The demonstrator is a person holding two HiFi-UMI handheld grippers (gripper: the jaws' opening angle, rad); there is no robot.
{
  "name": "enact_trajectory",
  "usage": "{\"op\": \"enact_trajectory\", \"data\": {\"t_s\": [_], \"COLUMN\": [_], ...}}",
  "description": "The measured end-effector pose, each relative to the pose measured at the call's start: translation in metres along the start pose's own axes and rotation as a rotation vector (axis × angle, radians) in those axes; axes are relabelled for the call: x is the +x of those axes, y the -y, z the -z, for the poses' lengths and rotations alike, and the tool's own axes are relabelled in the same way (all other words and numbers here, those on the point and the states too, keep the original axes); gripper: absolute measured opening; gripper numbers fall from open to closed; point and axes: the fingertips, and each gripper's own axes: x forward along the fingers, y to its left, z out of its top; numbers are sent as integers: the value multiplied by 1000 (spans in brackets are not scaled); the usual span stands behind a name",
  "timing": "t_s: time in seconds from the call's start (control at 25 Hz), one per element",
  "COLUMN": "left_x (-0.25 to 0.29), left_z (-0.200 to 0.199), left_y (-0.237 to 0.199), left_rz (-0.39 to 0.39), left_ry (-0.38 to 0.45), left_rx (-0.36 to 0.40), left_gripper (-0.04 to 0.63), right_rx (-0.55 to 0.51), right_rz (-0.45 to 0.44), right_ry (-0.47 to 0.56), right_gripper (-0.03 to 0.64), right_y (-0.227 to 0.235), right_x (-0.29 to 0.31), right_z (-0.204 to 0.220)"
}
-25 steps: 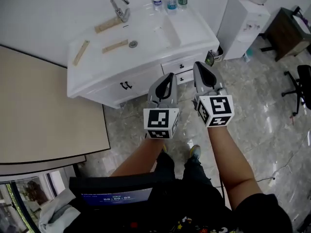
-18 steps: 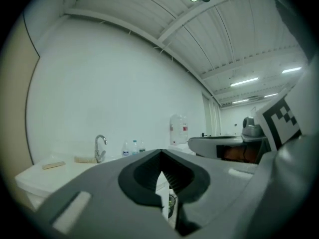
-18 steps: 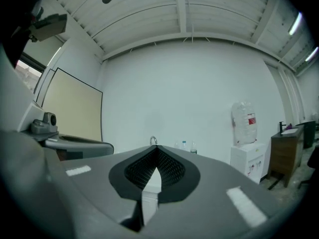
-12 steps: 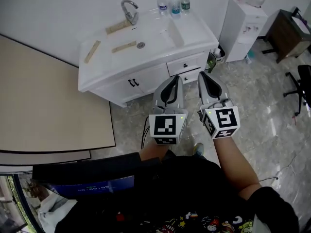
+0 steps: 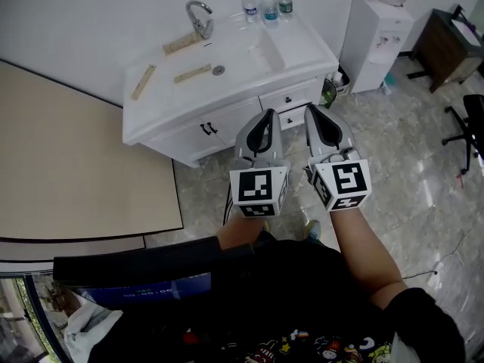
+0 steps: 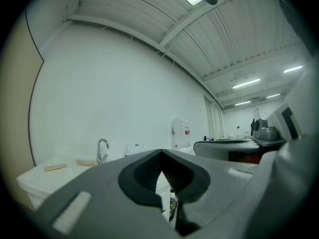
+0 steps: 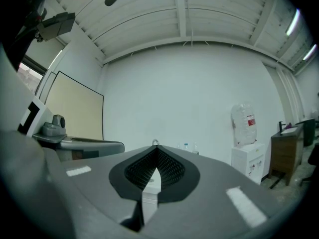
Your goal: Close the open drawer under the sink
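The white sink cabinet [image 5: 189, 138] stands ahead of me in the head view, with two small drawers at its right end. The upper drawer front [image 5: 288, 97] carries a dark knob. The lower drawer [image 5: 291, 117] shows between my grippers and seems to stick out a little. My left gripper [image 5: 262, 121] and right gripper [image 5: 314, 113] hover side by side in front of the drawers, apart from them, both shut on nothing. In the left gripper view the left gripper [image 6: 162, 183] has its jaws pressed together. The right gripper [image 7: 149, 183] looks the same in the right gripper view.
A faucet [image 5: 200, 17], wooden strips [image 5: 193, 72] and water bottles [image 5: 266, 2] sit on the sink top. A water dispenser [image 5: 378, 32] and a small bin [image 5: 330, 91] stand to the right. A beige panel [image 5: 68, 157] lies left, an office chair [image 5: 473, 127] far right.
The cabinet has shifted right and farther off in the head view as I stepped back. Both grippers stay shut, side by side, a little lower in the picture.
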Motion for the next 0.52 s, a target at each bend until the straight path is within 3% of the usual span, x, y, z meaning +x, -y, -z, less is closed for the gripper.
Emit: {"op": "enact_trajectory", "data": {"t_s": [0.52], "left_x": [-4], "left_z": [-16], "left_y": [7], "left_rz": [-16], "left_ry": [32], "left_rx": [0], "left_gripper": [2], "right_rx": [3], "right_rz": [20], "right_ry": [21], "right_gripper": [20], "right_y": [9], "right_x": [-15], "right_z": [-8]}}
